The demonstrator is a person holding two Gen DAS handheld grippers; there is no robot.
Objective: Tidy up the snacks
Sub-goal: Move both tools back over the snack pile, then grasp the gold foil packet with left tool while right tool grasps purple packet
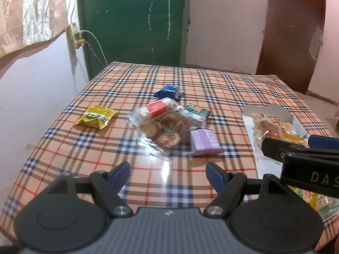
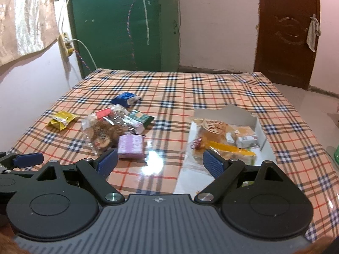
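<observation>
Your loose snacks sit in a cluster near the middle of the plaid tablecloth (image 1: 63, 139). The clear bag of cookies (image 1: 163, 127) is at its centre, with a red label at its far end. Touching it at 4 o'clock is the purple packet (image 1: 204, 142); at 2 o'clock a green-and-white packet (image 1: 197, 114) lies against it; at 12 o'clock, just beyond, is the blue packet (image 1: 168, 92). The yellow packet (image 1: 96, 116) lies apart at 9 o'clock.

At 3 o'clock of the cluster, well apart, stands the white cardboard box (image 2: 257, 127), its near side open, already holding wrapped pastries and an orange-yellow packet (image 2: 231, 148).

Your left gripper (image 1: 168, 174) hovers over bare cloth on the near side of the cluster, at its 6 o'clock, jaws parted wide with nothing between them. Your right gripper (image 2: 160, 163) is likewise spread and empty, its left finger just in front of the purple packet and its right finger in front of the box's contents. Behind the table are a green door (image 1: 131, 21) and a brown door (image 2: 286, 33).
</observation>
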